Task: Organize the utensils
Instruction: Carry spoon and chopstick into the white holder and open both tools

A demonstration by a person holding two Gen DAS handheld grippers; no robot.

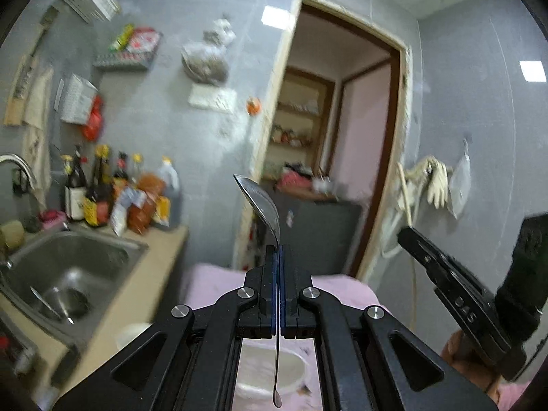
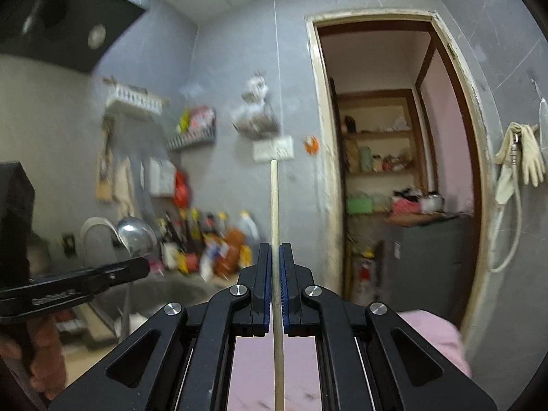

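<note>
While its two black fingers with blue pads press together, the left gripper (image 1: 277, 250) clamps a shiny metal spoon (image 1: 262, 202) by the neck, bowl standing upright just above the fingertips and the thin handle running back down between the arms toward the camera. Directly beneath that handle sits a round white plastic tub (image 1: 274, 370) on a pink cloth-covered surface (image 1: 212, 281). Off to this gripper's right, the right gripper (image 1: 445, 274) shows side-on as a black body, tilted.

Seen from its own camera, the right gripper (image 2: 275, 250) is clamped on a slender pale wooden chopstick (image 2: 274, 205), which passes between the blue pads and rises straight above the fingertips; its lower length runs back over the pink surface. To the left of it, the left gripper (image 2: 102, 274) reaches in sideways with the spoon bowl (image 2: 137, 236) above its tip.

Left of and below the left gripper lies a stainless steel sink (image 1: 65, 267) set in a beige counter, with what look like utensils near the drain, blurred. Beyond the sink, dark sauce bottles and packets (image 1: 116, 198) crowd the counter against the grey wall. Farther ahead, a brown-framed doorway (image 1: 342, 137) opens onto wooden shelves, and pale rubber gloves (image 1: 435, 181) hang on the wall to its right.
</note>
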